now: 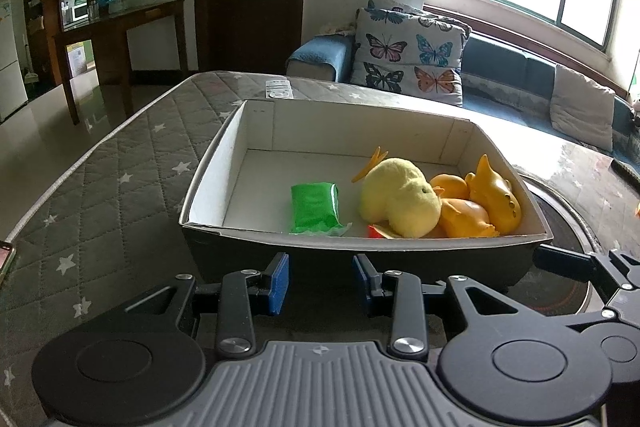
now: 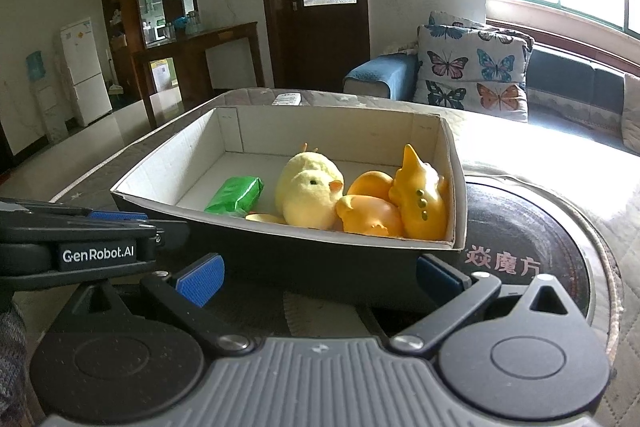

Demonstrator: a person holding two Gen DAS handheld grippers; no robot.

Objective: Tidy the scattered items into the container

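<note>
Nearest, the left hand-held gripper (image 1: 321, 281) has its blue pads apart and empty, just short of the container's (image 1: 360, 243) near wall; the right hand-held gripper (image 2: 320, 277) stands wider apart, also empty. Straight ahead inside lie the green packet (image 1: 316, 207), long axis running near to far, then the yellow plush chick (image 1: 398, 197) and orange toys (image 1: 482, 203) toward the right. The left is nearer the packet.

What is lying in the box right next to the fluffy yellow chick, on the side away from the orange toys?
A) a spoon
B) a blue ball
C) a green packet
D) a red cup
C: a green packet lies beside the yellow chick inside the box.
</note>
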